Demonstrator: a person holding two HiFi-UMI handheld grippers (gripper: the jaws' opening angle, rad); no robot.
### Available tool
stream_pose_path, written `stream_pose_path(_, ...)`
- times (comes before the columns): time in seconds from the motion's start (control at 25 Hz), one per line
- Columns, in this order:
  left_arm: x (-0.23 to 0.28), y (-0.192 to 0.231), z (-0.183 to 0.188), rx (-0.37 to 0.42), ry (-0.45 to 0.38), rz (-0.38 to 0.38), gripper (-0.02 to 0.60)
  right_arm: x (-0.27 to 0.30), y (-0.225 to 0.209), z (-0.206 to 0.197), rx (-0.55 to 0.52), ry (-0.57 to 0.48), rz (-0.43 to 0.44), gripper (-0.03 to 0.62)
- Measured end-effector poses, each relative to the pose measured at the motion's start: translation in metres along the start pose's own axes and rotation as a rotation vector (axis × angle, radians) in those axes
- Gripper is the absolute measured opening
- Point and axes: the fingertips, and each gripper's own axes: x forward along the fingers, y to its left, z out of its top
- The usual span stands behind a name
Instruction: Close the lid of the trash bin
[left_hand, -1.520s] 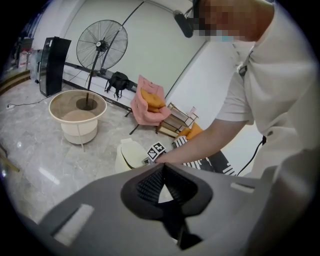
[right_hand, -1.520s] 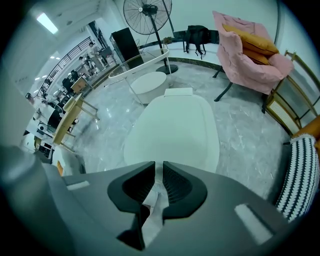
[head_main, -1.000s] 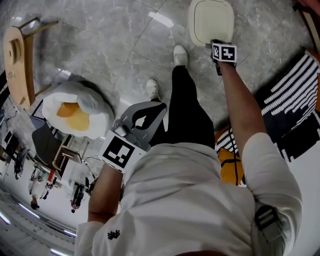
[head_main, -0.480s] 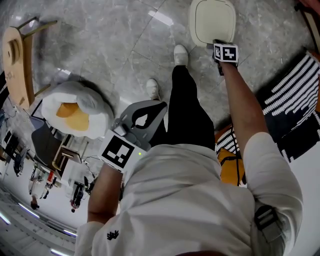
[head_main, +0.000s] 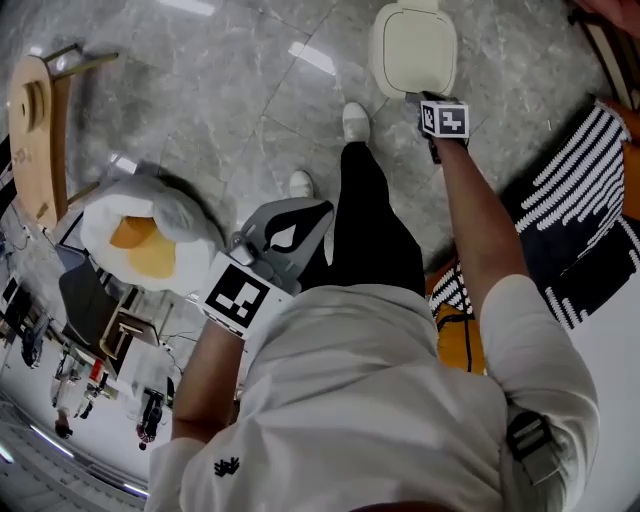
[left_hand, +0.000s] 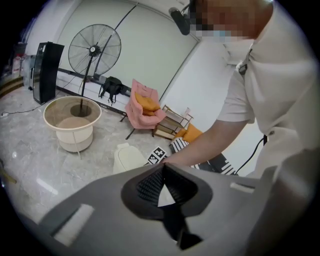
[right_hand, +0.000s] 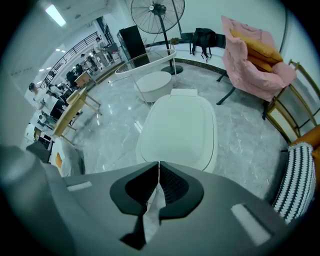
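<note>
Since a second before, the trash bin and the right gripper by its near edge had barely shifted. The lid lay flat and shut, its long axis running away from the person, hinge tab farthest. Both grippers' jaws were together, holding nothing; the left gripper stayed well back from the bin. The lid hid the bin's body.

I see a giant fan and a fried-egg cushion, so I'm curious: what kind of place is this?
Probably a big indoor lounge or showroom: a shiny marble floor, a tall standing fan and a pink armchair.
</note>
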Motion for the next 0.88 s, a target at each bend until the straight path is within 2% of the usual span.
stream_pose_path(0.2, -0.030, -0.020, 0.001, 0.034, -0.043, -0.030, 0.057, -0.054, 0.026, -0.011, 0.014, -0.067, -0.004, 0.005)
stream_pose_path(0.56, -0.084, -0.062, -0.004, 0.198, -0.132, -0.088, 0.057, -0.163, 0.099, -0.028, -0.030, -0.226, 0.040, 0.000)
stream_pose_path(0.88, -0.125, -0.113, -0.021, 0.348, -0.107, -0.149, 0.057, -0.273, 0.185, -0.043, -0.065, -0.401, 0.117, 0.000)
